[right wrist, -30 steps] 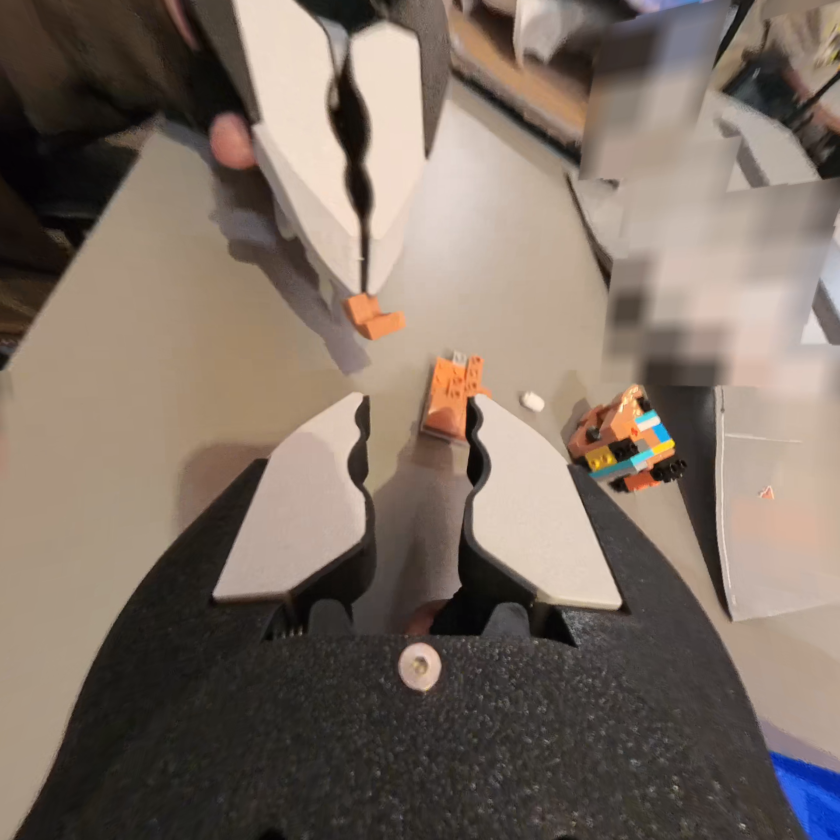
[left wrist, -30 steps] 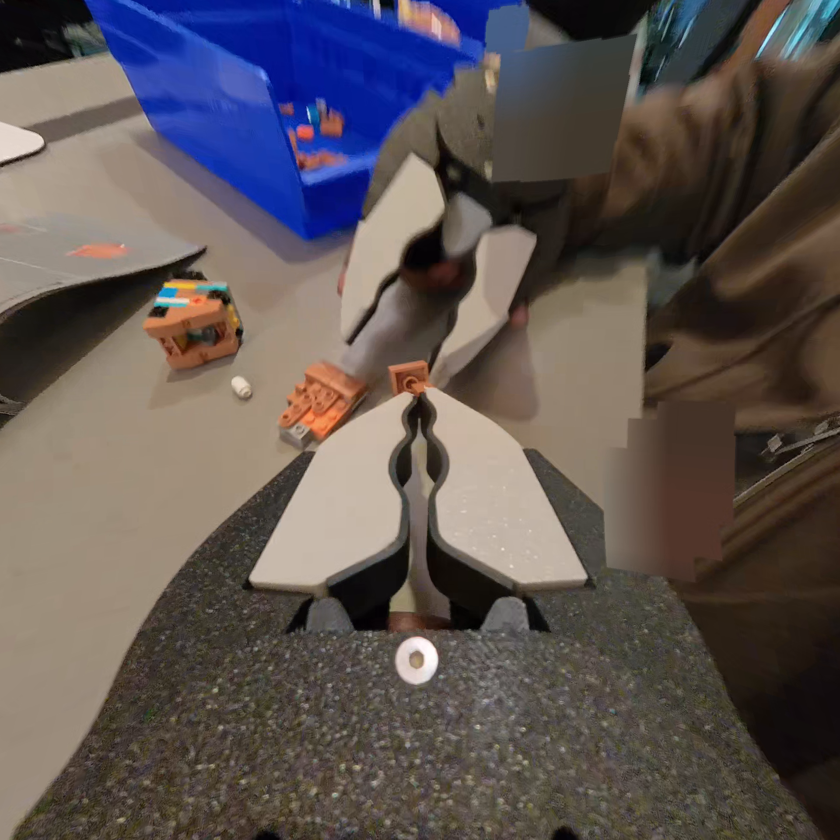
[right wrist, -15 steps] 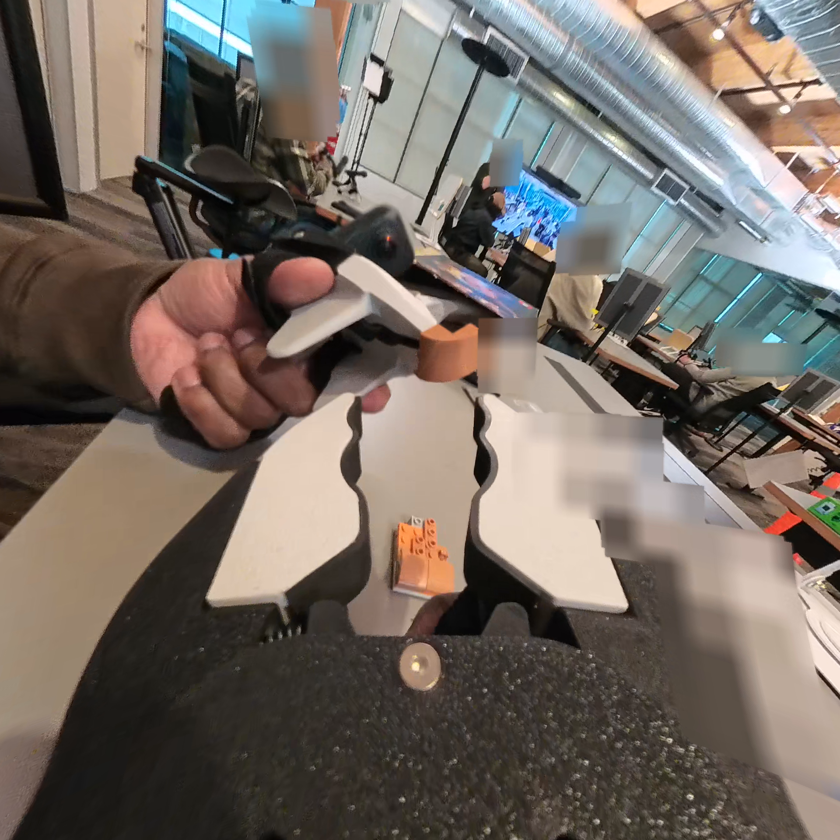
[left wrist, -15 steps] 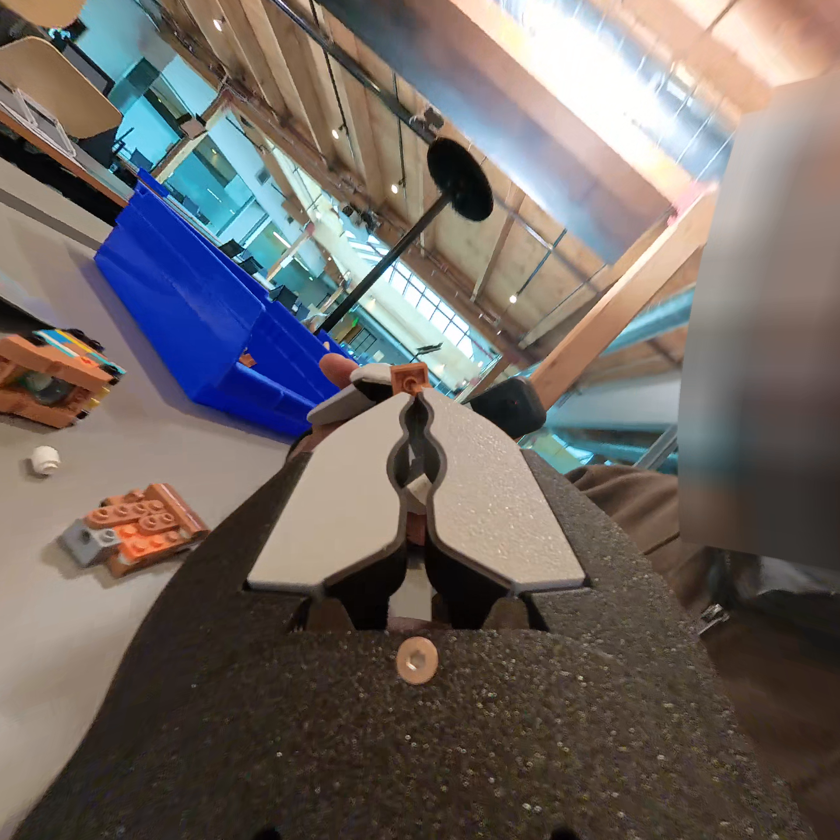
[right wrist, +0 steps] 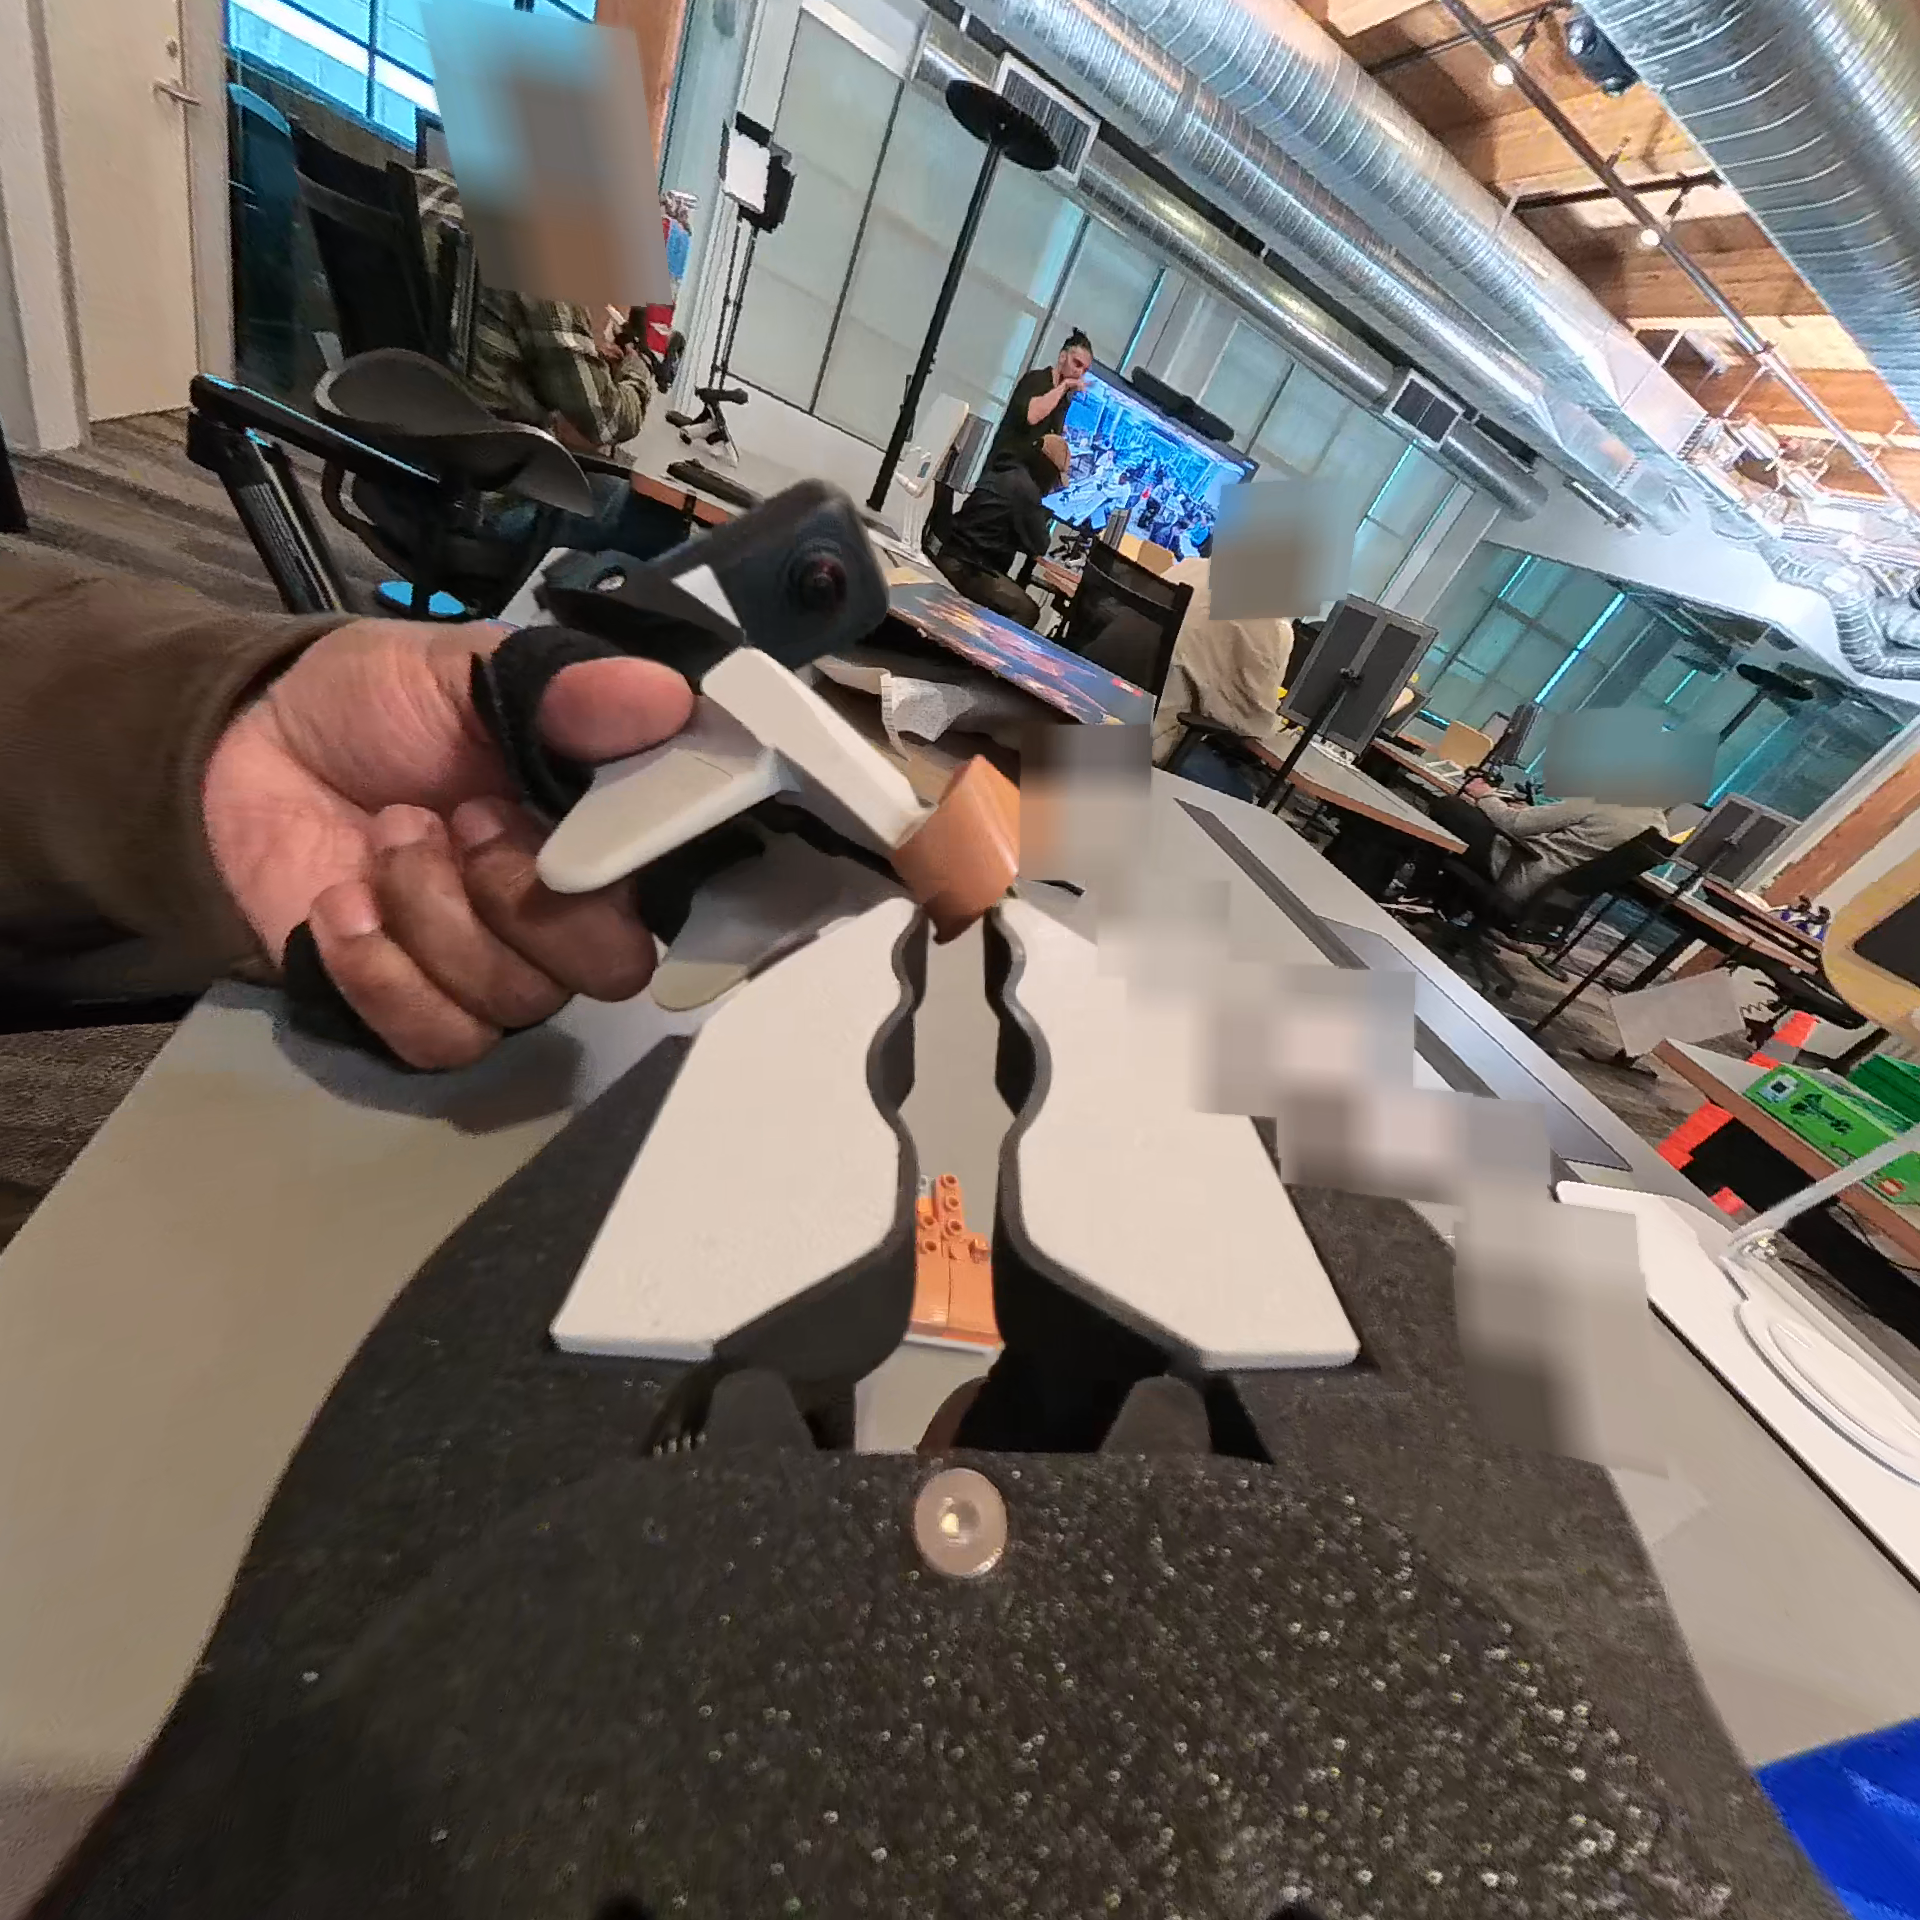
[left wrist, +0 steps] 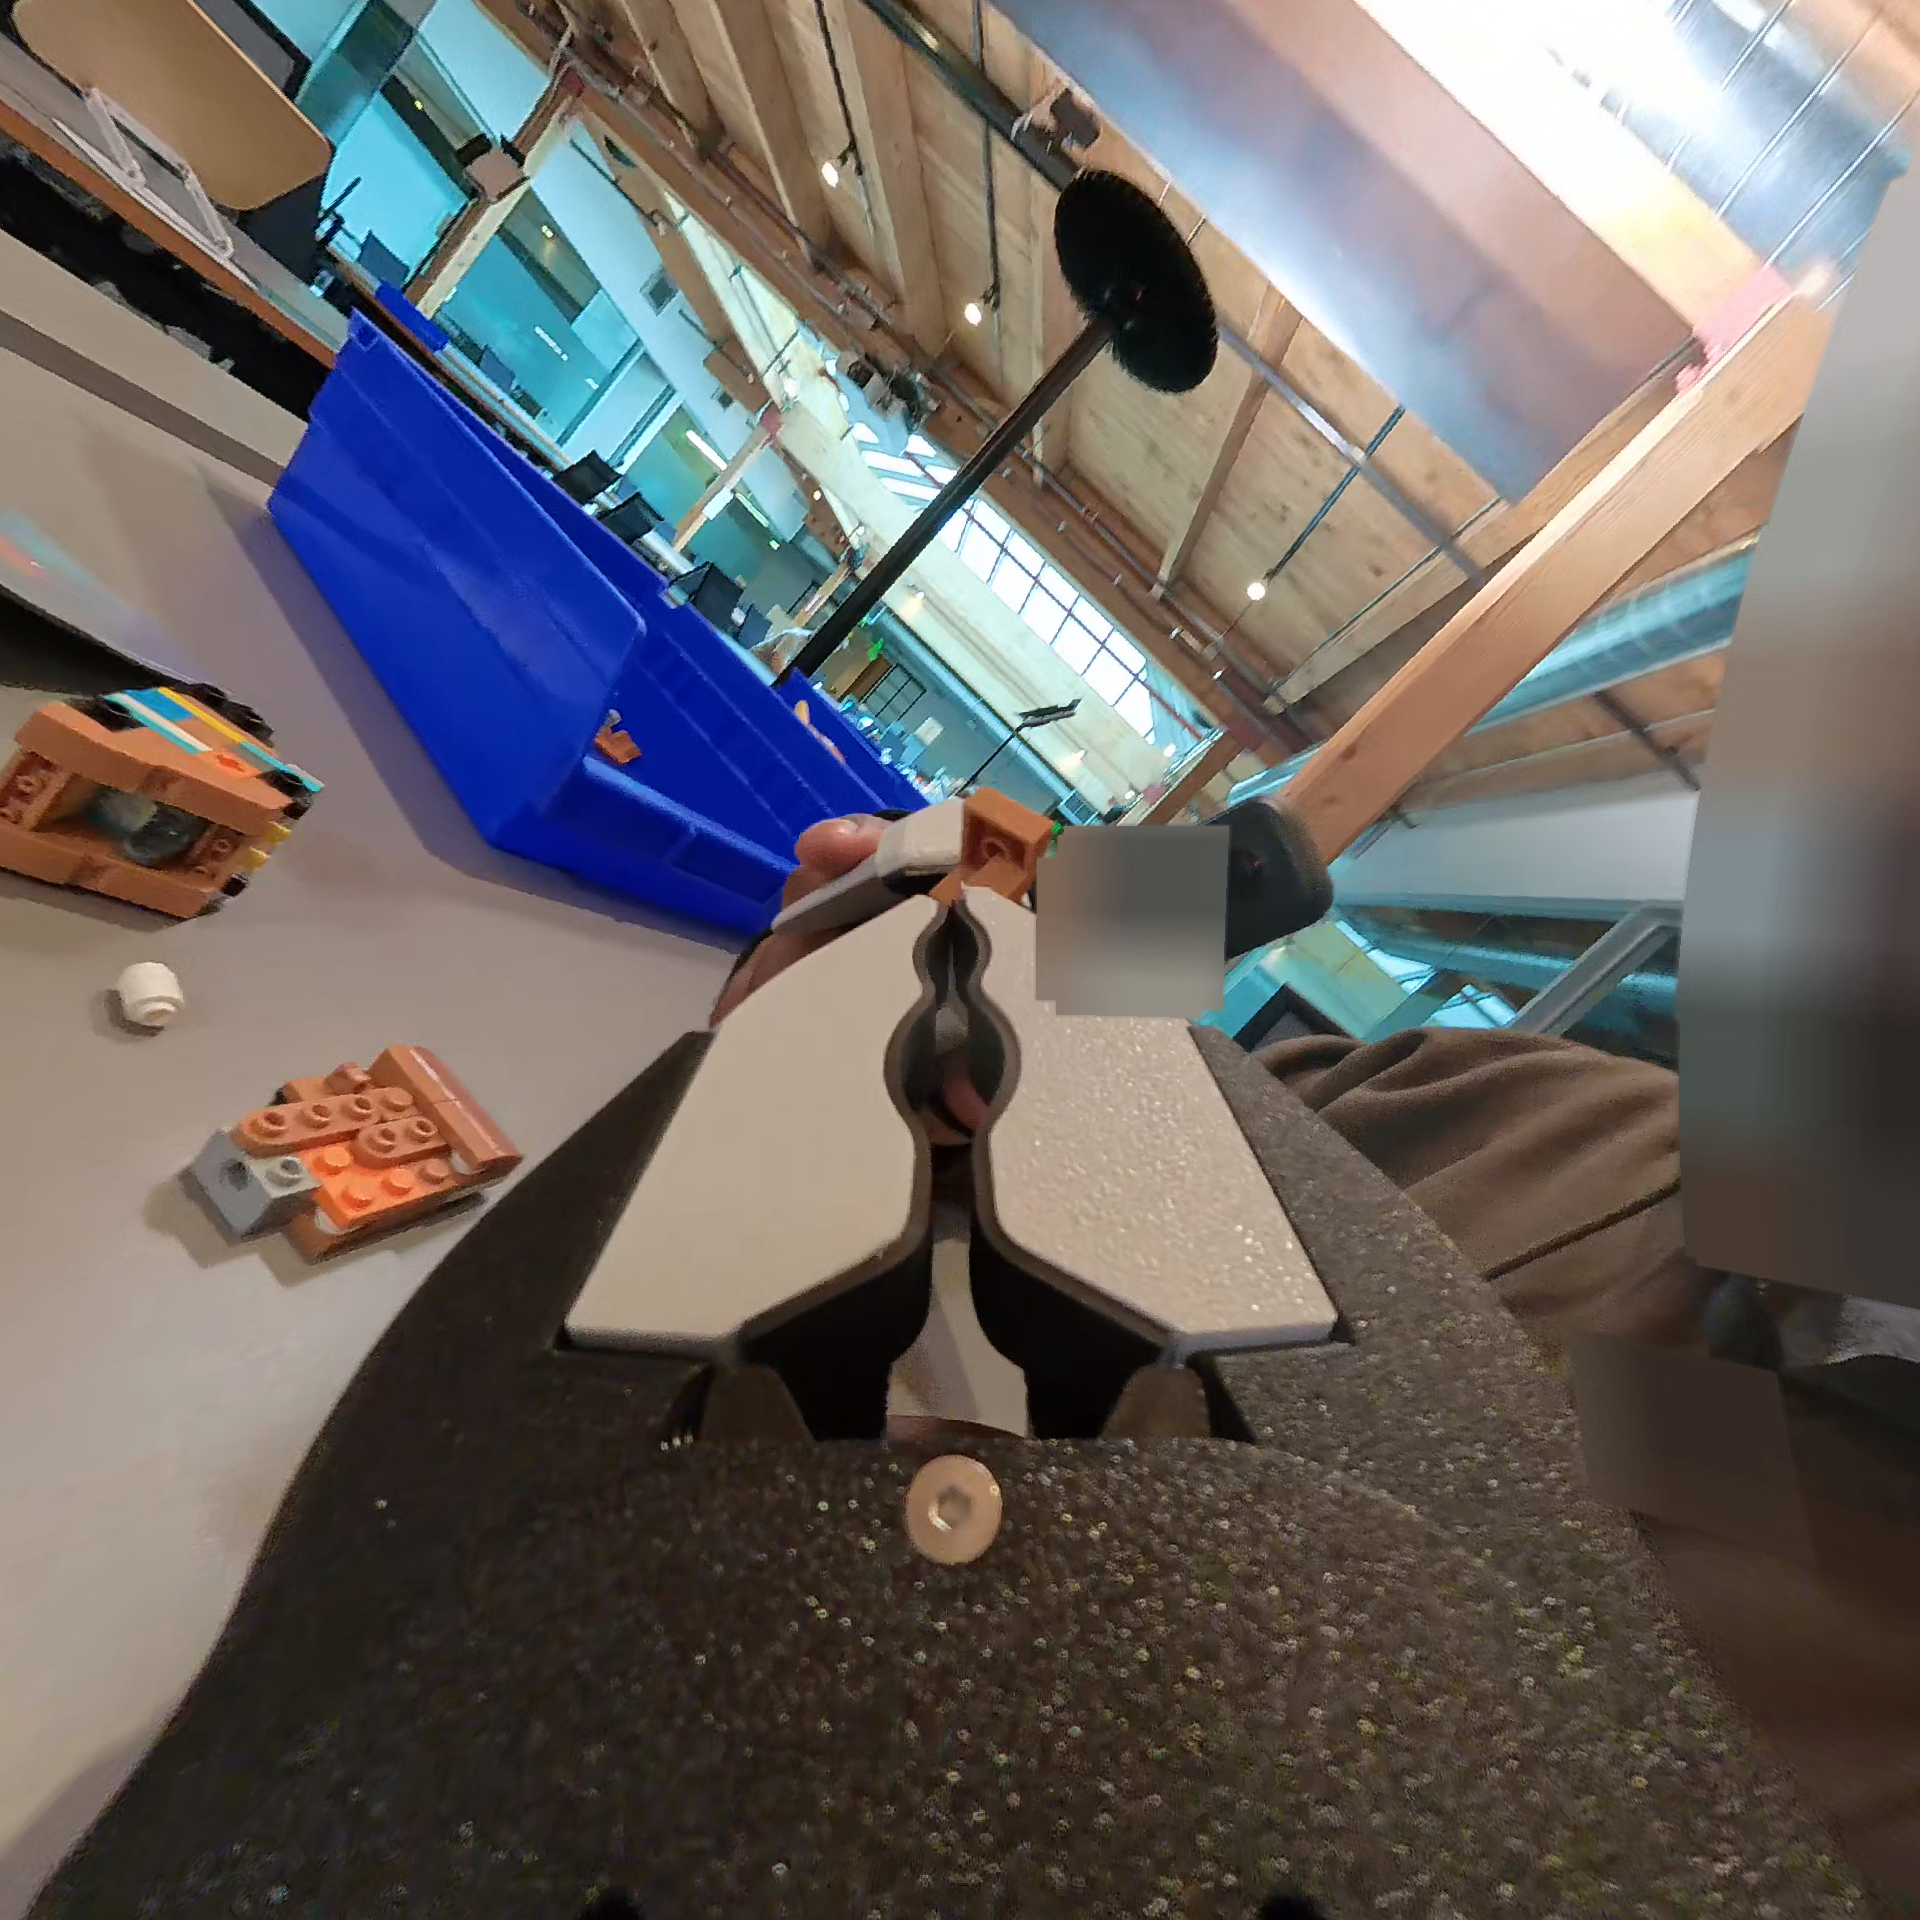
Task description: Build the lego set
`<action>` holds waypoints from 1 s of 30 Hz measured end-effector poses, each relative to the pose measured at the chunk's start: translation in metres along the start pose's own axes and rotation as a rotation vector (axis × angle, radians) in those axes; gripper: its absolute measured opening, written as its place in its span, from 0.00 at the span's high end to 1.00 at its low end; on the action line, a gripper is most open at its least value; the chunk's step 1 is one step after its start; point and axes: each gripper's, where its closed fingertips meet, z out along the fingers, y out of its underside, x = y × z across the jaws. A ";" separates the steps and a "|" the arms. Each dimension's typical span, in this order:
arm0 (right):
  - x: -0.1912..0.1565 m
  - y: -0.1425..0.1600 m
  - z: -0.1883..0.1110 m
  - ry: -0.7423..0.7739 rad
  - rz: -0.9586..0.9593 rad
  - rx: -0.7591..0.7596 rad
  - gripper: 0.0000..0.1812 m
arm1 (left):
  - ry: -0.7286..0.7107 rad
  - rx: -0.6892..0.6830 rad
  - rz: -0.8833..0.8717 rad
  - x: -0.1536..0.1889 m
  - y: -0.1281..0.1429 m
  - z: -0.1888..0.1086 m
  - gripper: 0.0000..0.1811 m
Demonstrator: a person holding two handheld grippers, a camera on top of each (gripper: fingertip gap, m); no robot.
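STEP: mid-air handover of brown brick (right wrist: 961, 844), frame centre above bench (left wrist: 156, 1351) | left claw (left wrist: 954, 914) pinched on brick | right claw (right wrist: 951, 920) spread just beneath it | NEXT: re-grip judged needed, then seating on orange sub-assembly (left wrist: 353, 1148), lower left.

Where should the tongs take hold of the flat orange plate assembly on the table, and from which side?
Across the two long edges of the orange plate assembly, descending from above. It lies flat on the table, studs up, so only its thin sides offer parallel faces; avoid the grey block jutting from one end.
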 end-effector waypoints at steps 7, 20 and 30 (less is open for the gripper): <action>-0.001 0.010 0.000 -0.034 0.063 -0.051 0.97 | -0.100 -0.109 0.088 -0.014 0.003 -0.002 1.00; -0.001 0.055 -0.017 -0.127 0.265 -0.322 0.97 | -0.338 -0.936 0.919 -0.117 0.022 -0.048 0.74; -0.001 0.062 -0.024 -0.182 0.323 -0.371 0.97 | 0.033 -1.155 0.863 -0.120 0.042 -0.036 0.73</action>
